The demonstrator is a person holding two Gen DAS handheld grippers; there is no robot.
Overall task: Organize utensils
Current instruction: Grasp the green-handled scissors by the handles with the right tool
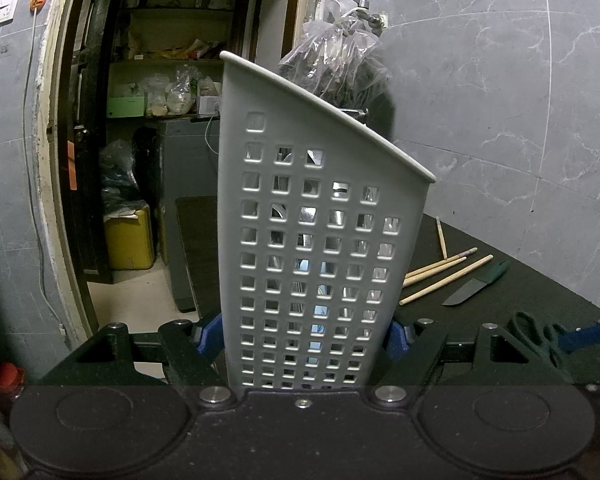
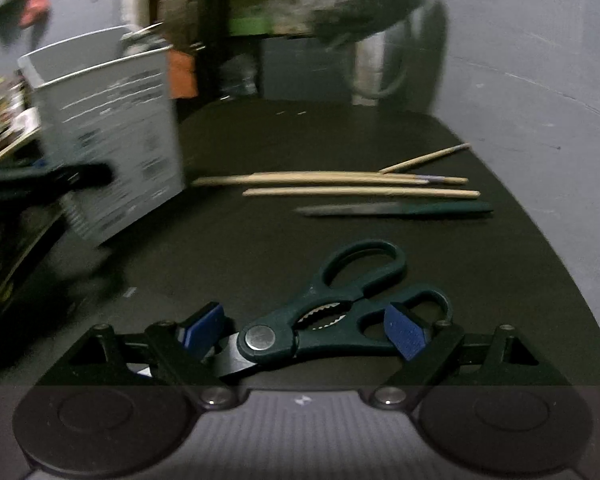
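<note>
1. My left gripper [image 1: 308, 340] has its jaws clenched on the white perforated utensil holder [image 1: 312, 240], one blue pad pressed to each side wall near its base.
2. The holder stands upright between those pads, its slanted rim high on the left and low on the right in the left wrist view. Through its square holes I see only glints and a few pale blue patches; I cannot tell what is inside.
3. In the right wrist view the same holder [image 2: 112, 136] sits at the left of the dark worktop [image 2: 260, 140], blurred, with my left gripper's black frame [image 2: 40, 184] against it.
4. My right gripper [image 2: 304, 330] has its jaws released and spread wide. The dark green scissors [image 2: 336, 312] lie flat on the worktop between the two blue pads.
5. The scissors' silver pivot and short blade point toward my left pad; the handle loops reach toward and past the right pad. The right pad overlaps one loop in the picture, but I cannot tell whether it touches.
6. Beyond the scissors lies a knife [image 2: 396, 209] with a dark green handle and grey blade, lengthwise across the worktop.
7. Just behind the knife lie wooden chopsticks [image 2: 360, 192], roughly parallel to it, with one more angled away at the far right.
8. From the left wrist view the chopsticks [image 1: 444, 276] and the knife [image 1: 476, 286] lie to the right of the holder, apart from it.
9. A grey marbled wall [image 1: 500, 100] backs the worktop, and a clear plastic bag [image 1: 340, 64] hangs behind the holder.
</note>
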